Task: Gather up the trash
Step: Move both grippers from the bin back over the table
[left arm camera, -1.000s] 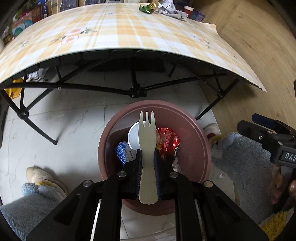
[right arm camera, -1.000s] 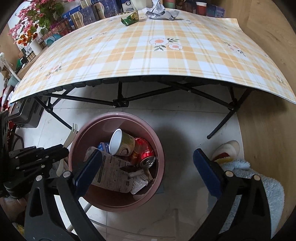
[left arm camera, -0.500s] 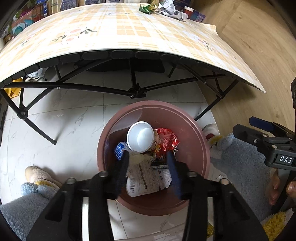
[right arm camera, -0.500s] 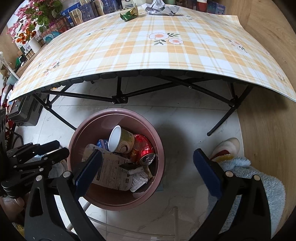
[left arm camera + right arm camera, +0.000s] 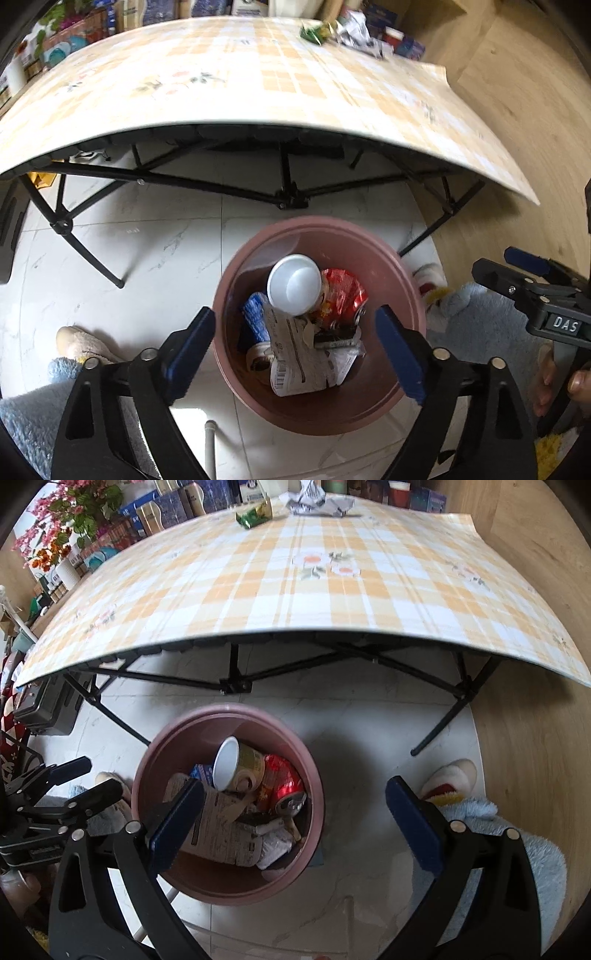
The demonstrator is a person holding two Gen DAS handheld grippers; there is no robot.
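1. A white marble-tiled floor (image 5: 110, 258) meets wood flooring on the right; a folding table with a yellow plaid tabletop (image 5: 295, 590) stands beyond the near ground.

2. Nearest, the left gripper (image 5: 295, 343) hangs over a pink waste bin (image 5: 402, 280) on the floor. Its blue-padded fingers (image 5: 192, 343) have just been opening and now stand wide apart with nothing between them. The wooden fork it carried a second ago is gone from its grasp.

3. In the bin lie a white paper cup (image 5: 294, 283), a crushed red can (image 5: 341, 295), a blue wrapper (image 5: 255, 317) and a printed paper package (image 5: 295, 362). A pale wooden piece (image 5: 236, 808) on the package is probably the fork.

4. The right gripper (image 5: 295, 823) hovers just right of the bin, fingers (image 5: 413, 827) spread wide and empty. A fluffy blue slipper (image 5: 480, 812) shows near it.

5. The drop-off step looks finished, so the task seems partly done.

6. At the tabletop's far edge, well apart from the bin, remain a crumpled green wrapper (image 5: 255, 514) and a crumpled sheet of paper (image 5: 317, 503), just beside each other.

7. The next move calls for lifting a gripper over the near tabletop edge, reaching far, and closing on one of these light, crushable scraps.
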